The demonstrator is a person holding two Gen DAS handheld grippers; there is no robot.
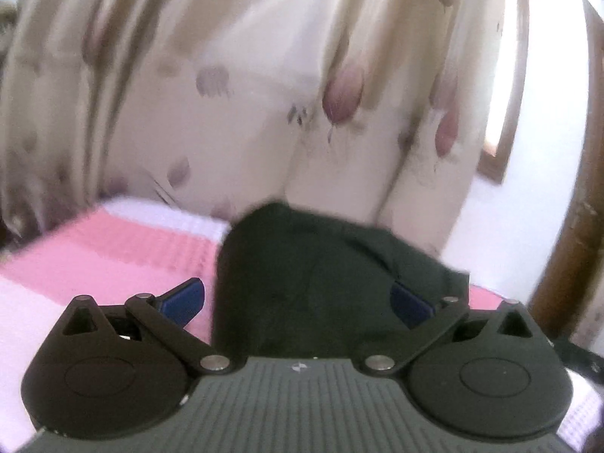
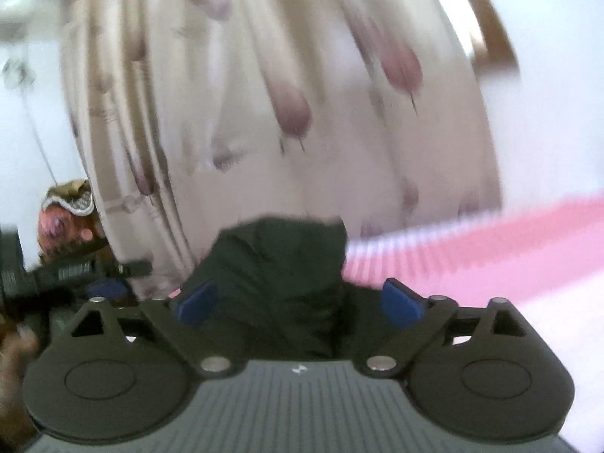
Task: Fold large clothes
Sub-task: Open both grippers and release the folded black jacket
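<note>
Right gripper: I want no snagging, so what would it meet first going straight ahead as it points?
The dark garment, bunched between the wide-open right gripper fingers. Past it hangs the flowered curtain; blur hides how far.

Motion blur smears the flowered curtain and pink bedcover in both views, while the dark garment hides part of the left gripper's right blue pad.
</note>
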